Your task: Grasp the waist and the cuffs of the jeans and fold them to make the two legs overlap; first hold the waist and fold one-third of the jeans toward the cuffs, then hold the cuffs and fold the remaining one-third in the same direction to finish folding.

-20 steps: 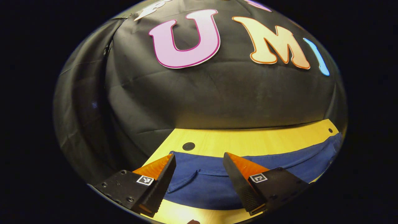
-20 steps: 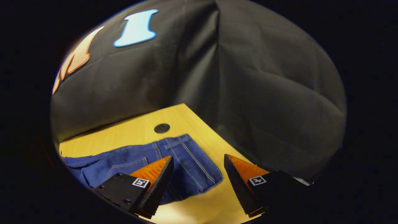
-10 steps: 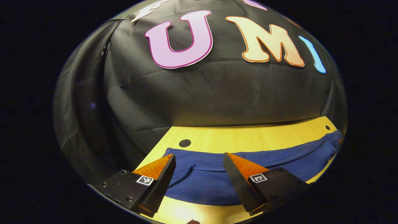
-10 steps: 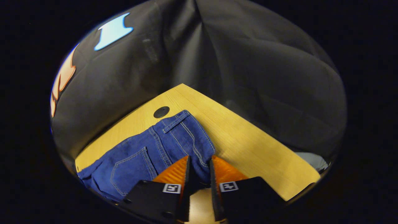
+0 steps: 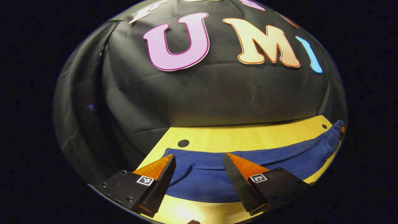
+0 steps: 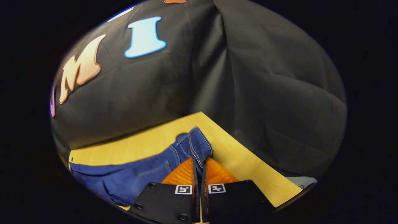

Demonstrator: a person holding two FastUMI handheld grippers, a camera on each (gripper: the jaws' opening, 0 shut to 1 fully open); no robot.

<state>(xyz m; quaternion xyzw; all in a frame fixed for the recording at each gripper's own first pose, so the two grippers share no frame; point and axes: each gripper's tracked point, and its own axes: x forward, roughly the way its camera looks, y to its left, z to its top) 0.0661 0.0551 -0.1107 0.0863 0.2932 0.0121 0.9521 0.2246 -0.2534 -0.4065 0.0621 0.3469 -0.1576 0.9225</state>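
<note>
Jeans (image 6: 149,174) look soft, fairly heavy denim: right gripper (image 6: 199,168) pinches the waist edge, seemingly firmly, while left gripper (image 5: 199,165) hovers spread above the cuffs.

A pale wooden table (image 5: 248,140) with small dark round holes (image 5: 183,143) meets black cloth.

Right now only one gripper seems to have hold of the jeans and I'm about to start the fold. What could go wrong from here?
The right gripper is shut on the jeans at the waist edge, with little cloth between its fingers, so the denim may slip out when lifted. The left gripper hangs open above the cuff end; lifting one end alone could drag the jeans askew across the table, so the legs would not overlap.
</note>
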